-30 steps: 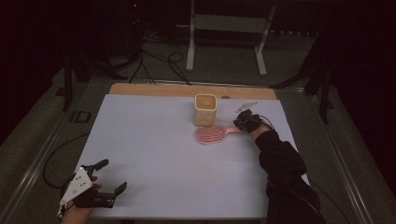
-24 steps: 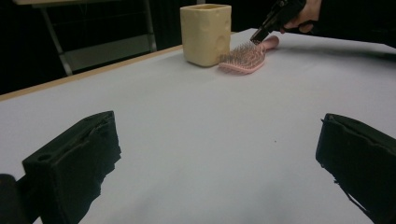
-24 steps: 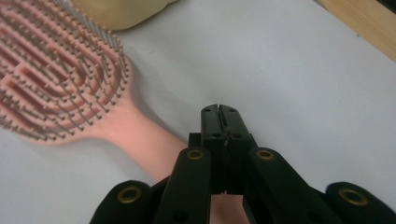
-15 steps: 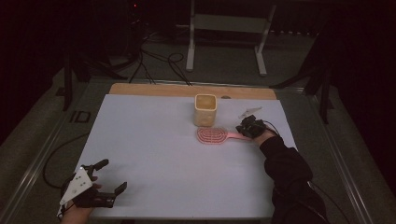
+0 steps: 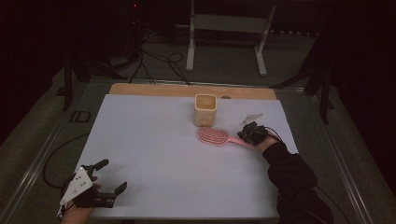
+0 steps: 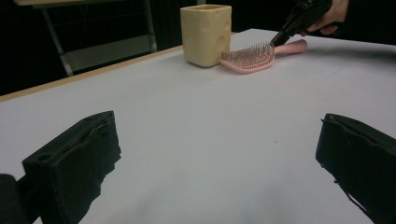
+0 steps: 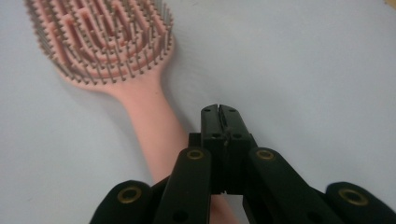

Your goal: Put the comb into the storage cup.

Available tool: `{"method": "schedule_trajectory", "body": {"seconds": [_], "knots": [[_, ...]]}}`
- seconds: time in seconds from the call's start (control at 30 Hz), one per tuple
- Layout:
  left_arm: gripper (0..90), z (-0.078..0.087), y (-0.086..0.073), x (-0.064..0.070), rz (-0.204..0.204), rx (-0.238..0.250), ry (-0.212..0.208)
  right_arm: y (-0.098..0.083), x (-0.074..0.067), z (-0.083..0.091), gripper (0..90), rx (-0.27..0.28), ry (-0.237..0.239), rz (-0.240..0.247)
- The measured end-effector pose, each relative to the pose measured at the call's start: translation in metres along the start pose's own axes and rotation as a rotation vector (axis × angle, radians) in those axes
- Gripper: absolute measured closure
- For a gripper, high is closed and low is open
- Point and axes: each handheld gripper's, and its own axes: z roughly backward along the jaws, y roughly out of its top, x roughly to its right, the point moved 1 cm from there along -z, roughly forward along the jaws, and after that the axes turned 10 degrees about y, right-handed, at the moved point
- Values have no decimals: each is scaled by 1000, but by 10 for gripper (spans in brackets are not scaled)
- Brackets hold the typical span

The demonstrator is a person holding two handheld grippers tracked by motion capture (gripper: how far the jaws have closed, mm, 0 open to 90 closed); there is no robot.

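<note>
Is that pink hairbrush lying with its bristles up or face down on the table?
Bristles up. The pink hairbrush lies flat on the white table, its rows of bristles pointing upward, clearly seen in the right gripper view, beside the yellow cup.

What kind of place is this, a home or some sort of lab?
Most likely a lab or recording studio set-up, not a home: a white-topped table in a dark room, loose cables on the floor behind it, a metal stand, and few props: a pink hairbrush and a yellow cup.
</note>
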Motion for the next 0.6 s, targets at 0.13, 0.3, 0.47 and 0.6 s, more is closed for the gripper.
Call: {"method": "schedule_trajectory", "body": {"seconds": [0.13,0.3,0.47,0.6], "knots": [[0,0,0,0,1,-2,1,-5,-9,4,900,7,11,6],[0,0,0,0,1,-3,0,-9,-18,7,900,7,21,14],[0,0,0,0,2,-2,0,-14,-32,12,900,14,33,14],[0,0,0,0,1,0,0,-17,-37,14,900,16,40,16]]}}
